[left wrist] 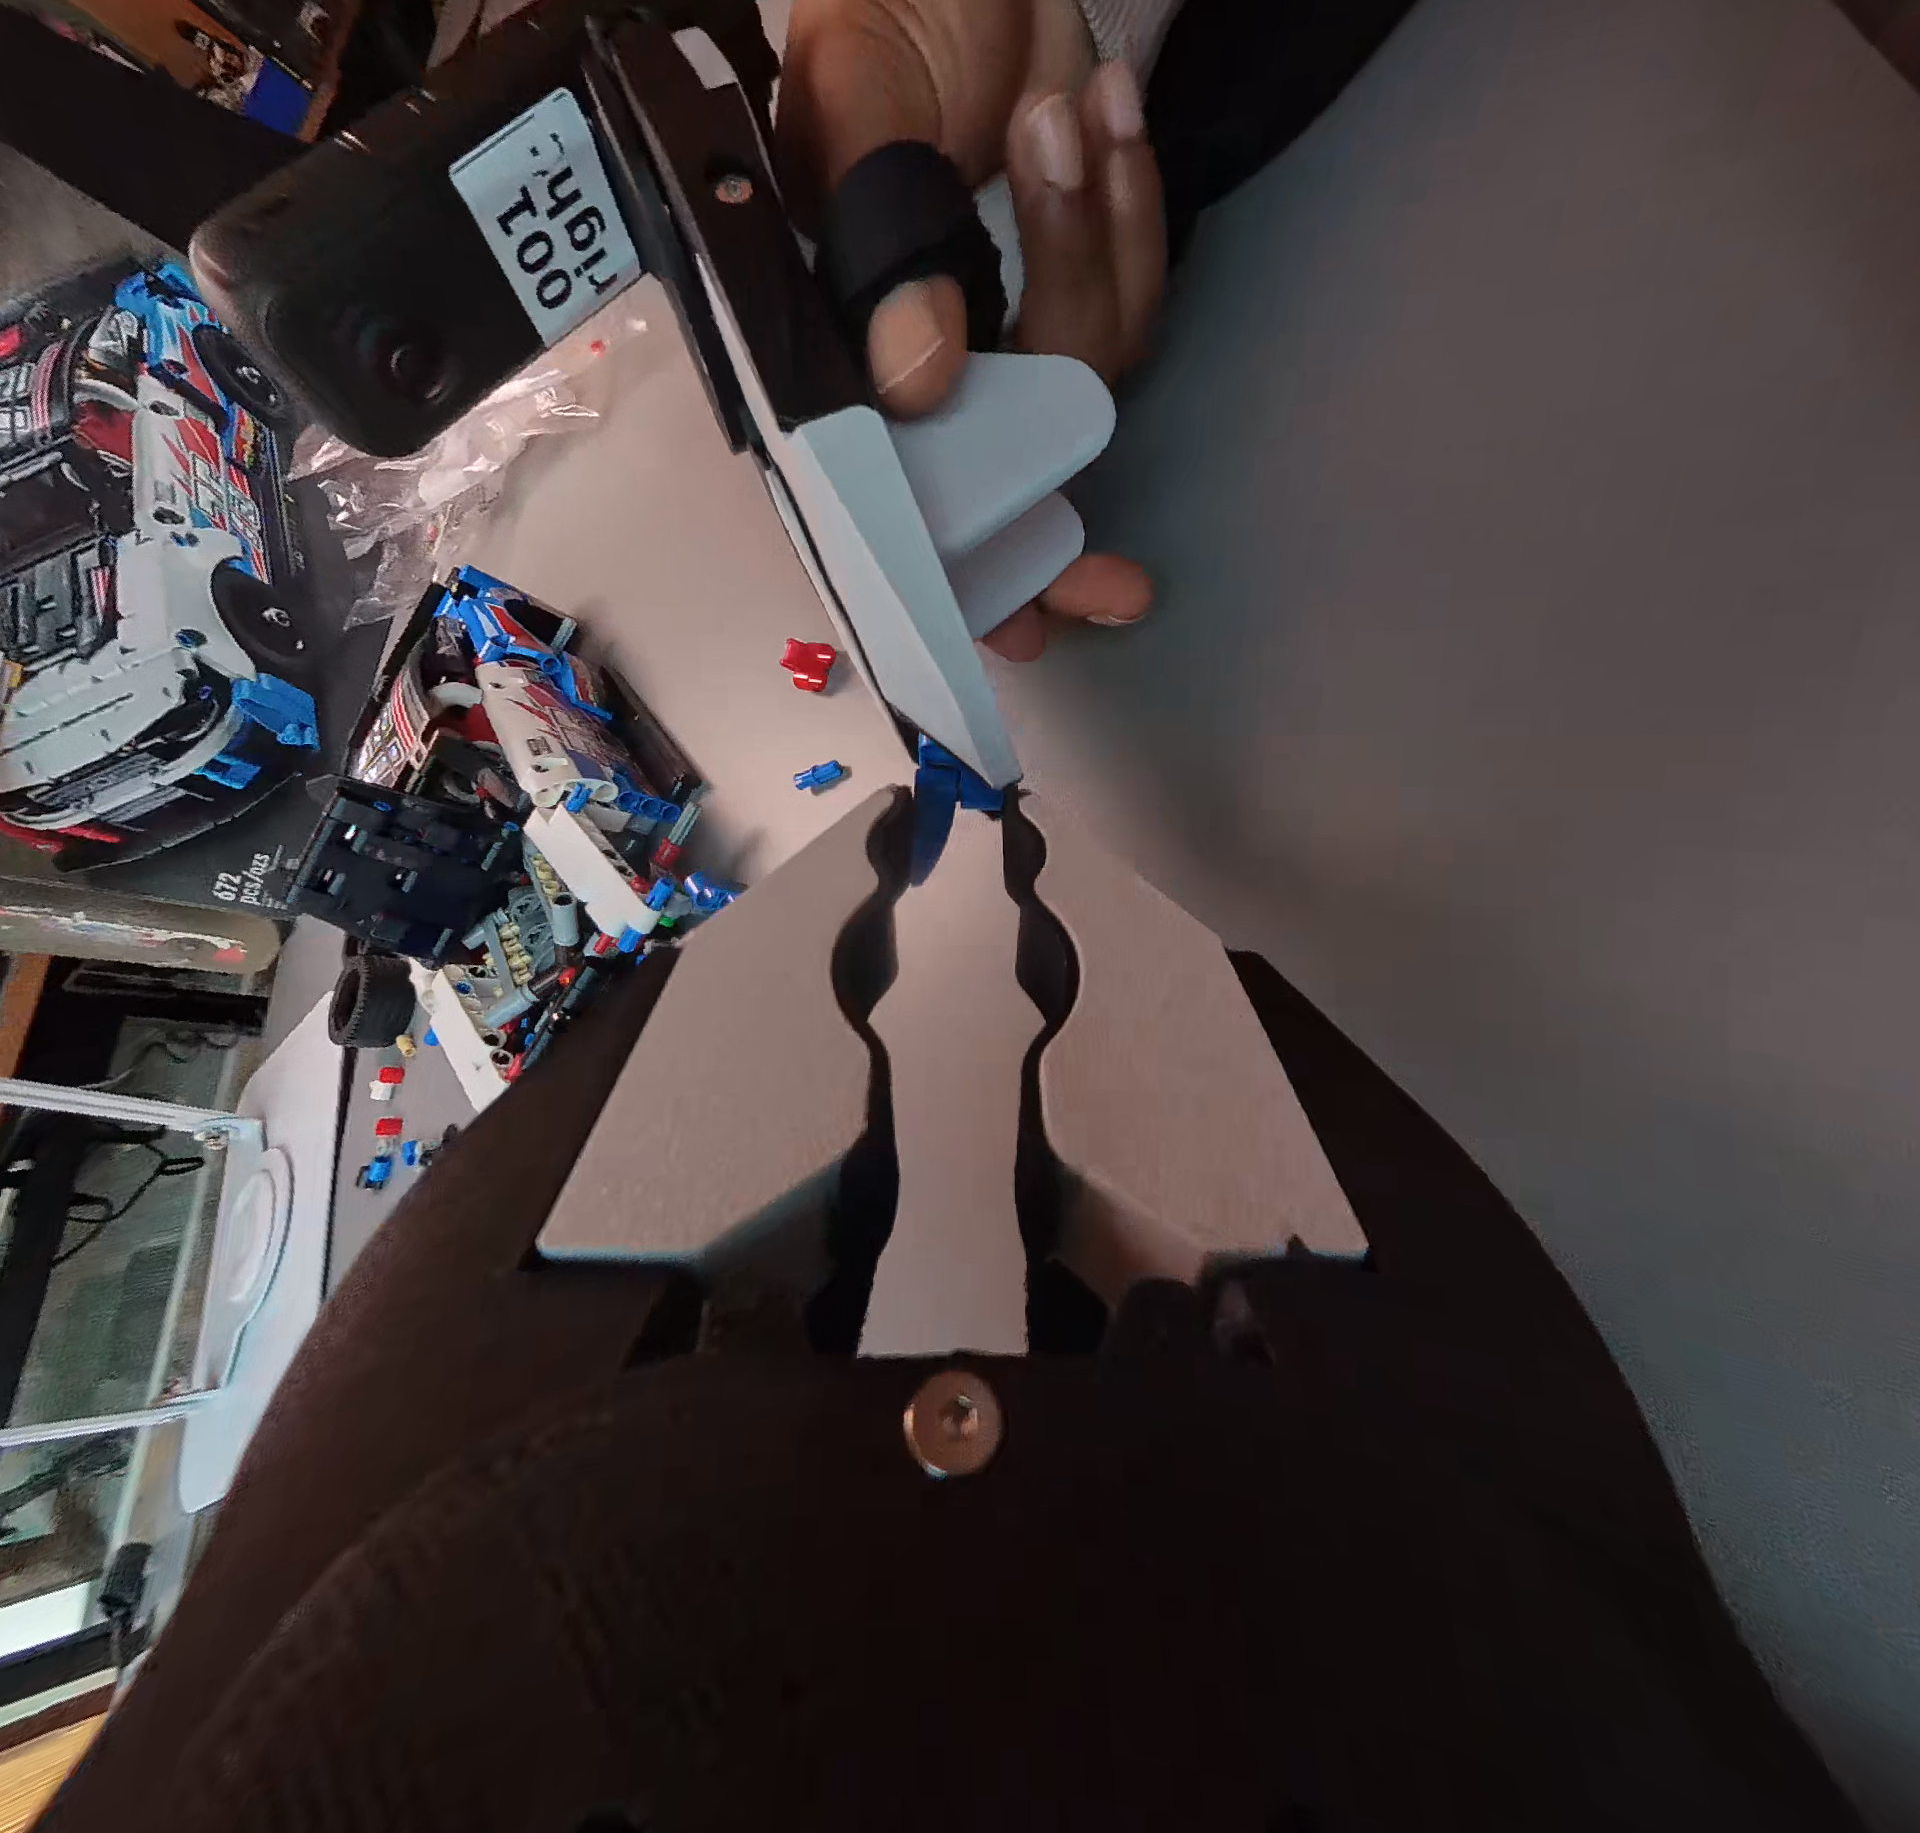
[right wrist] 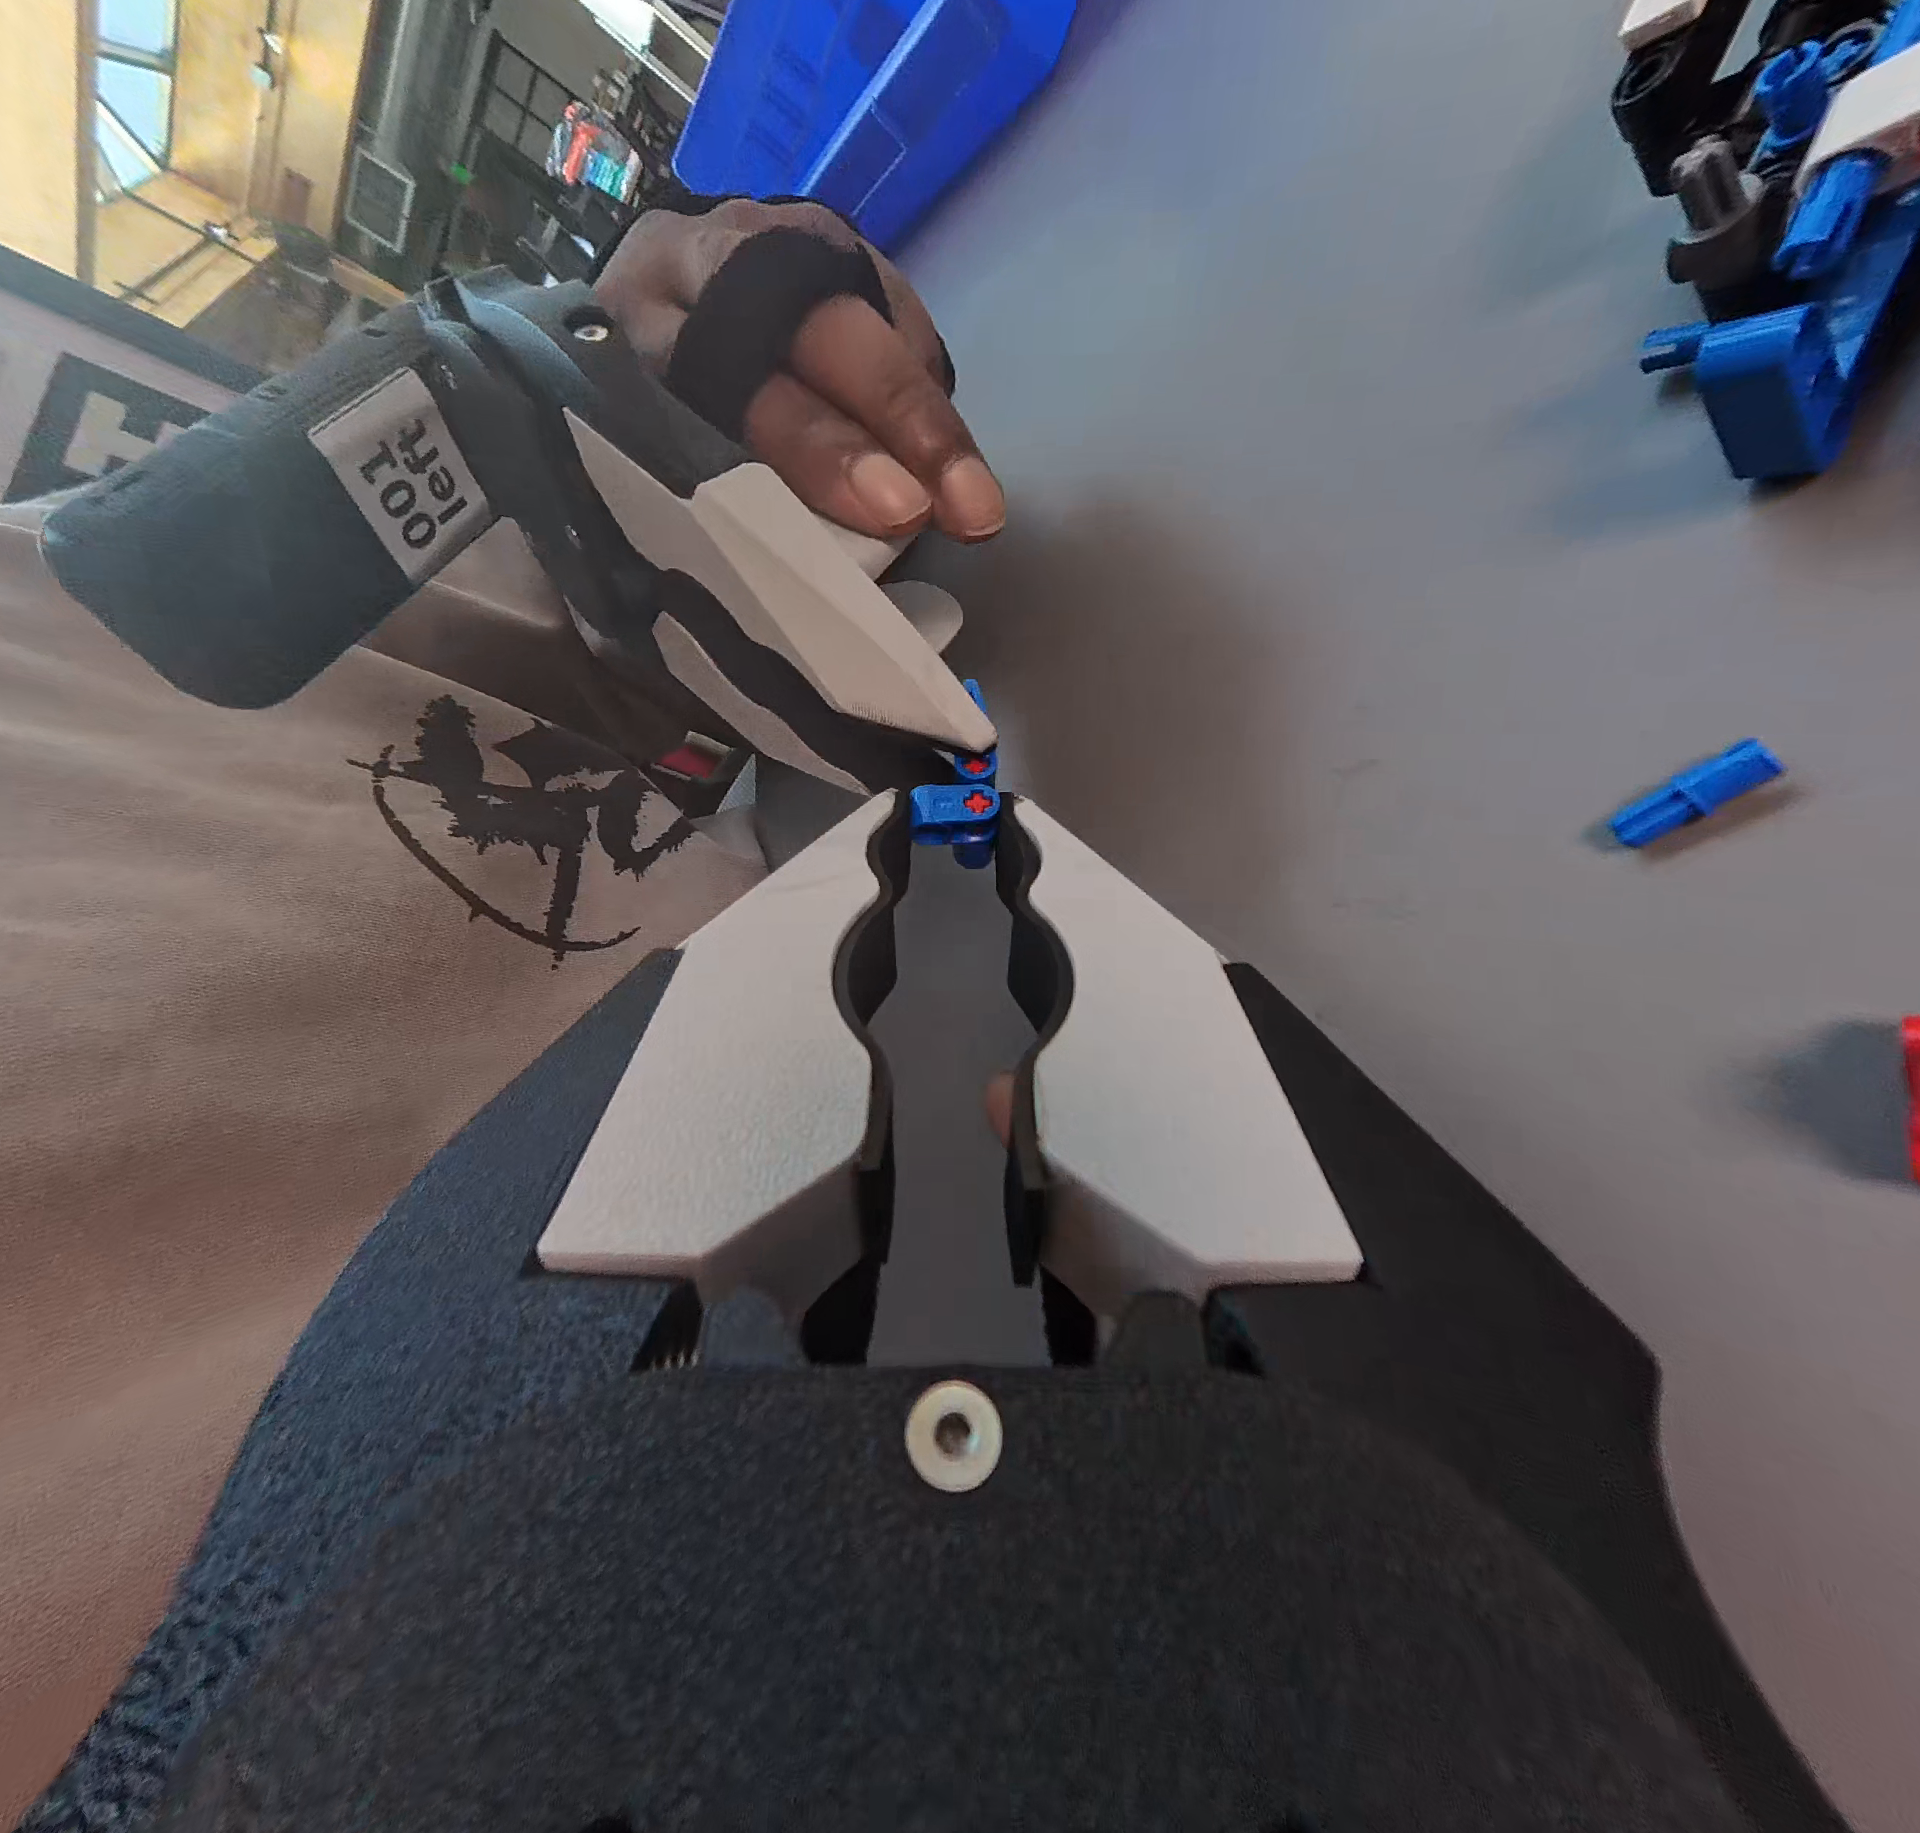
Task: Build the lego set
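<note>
The one relation that mattered lay at the meeting of the 2 tools above the grey tabletop (right wrist: 1455, 433). The right gripper (right wrist: 954, 815), with its pale grey fingers and black wavy inner pads, was clenched on a small blue plastic connector with a red cross-shaped axle end (right wrist: 951, 807). That piece lay crosswise between the tips, its long axis running from one finger to the other. The left gripper (right wrist: 977, 739) came in from the upper left in the right wrist view, its tips closed on a second small blue connector with a red axle end (right wrist: 975, 763). This second piece sat just above the first, nearly touching, with the 2 red crosses almost in line.

In the left wrist view the left gripper (left wrist: 956, 796) pinched a blue piece (left wrist: 935, 817) at its very tip, and the right gripper (left wrist: 987, 755) pressed down onto the same spot. Whether the 2 pieces were already joined could not be told.

By my judgement, the coming move called for a short push along the line of the red crosses, with both tools equally near. The partly built blue, white and black car model (left wrist: 520, 796) stood well apart on the table.
</note>
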{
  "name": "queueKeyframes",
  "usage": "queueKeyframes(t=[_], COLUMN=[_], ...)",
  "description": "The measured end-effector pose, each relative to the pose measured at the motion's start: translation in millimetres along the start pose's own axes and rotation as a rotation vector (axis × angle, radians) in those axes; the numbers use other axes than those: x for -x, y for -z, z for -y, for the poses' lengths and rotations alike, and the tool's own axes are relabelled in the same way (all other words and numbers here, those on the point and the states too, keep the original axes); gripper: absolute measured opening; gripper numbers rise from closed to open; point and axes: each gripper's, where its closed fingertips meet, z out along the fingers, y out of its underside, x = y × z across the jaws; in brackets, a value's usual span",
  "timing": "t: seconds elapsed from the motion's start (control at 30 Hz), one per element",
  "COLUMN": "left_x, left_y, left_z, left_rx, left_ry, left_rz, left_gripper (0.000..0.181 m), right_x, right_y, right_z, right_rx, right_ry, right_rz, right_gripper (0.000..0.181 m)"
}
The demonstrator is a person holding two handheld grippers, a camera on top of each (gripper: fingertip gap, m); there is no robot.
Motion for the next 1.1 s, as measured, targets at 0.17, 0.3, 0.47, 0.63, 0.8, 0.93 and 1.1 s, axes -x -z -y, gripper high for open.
queueKeyframes(t=[0.17, 0.3, 0.47, 0.63, 0.8, 0.93, 1.1], left_x=[-2.3, -0.4, 2.6, 3.0, 1.3, -3.6, -2.5], left_y=[-5.9, -8.6, -9.5, -7.6, -7.9, -8.8, -7.3], left_z=[-4.3, -5.8, -6.8, -5.3, -3.0, -0.8, 0.1], left_rx=[0.060, 0.078, 0.081, 0.047, 0.034, 0.035, 0.046], left_ry=[-0.093, -0.099, -0.102, -0.042, -0.024, -0.044, -0.006], left_rz=[0.035, 0.061, 0.086, 0.062, 0.047, 0.027, 0.011], left_gripper=[0.015, 0.015, 0.018, 0.023, 0.024, 0.016, 0.015], right_x=[-5.3, -8.3, -10.0, -8.8, -6.8, -5.6, -2.9], right_y=[0.2, 2.0, 2.7, 2.3, 1.4, -0.3, 0.2], right_z=[-2.8, -1.1, 0.0, 0.3, -0.9, -1.7, 0.2], right_rx=[0.011, 0.001, -0.007, -0.009, -0.004, -0.001, -0.018], right_ry=[-0.005, -0.017, -0.035, -0.042, -0.036, -0.039, -0.030], right_rz=[-0.035, -0.054, -0.056, -0.041, -0.036, -0.031, -0.019], right_gripper=[0.012, 0.012, 0.012, 0.012, 0.012, 0.012, 0.012])
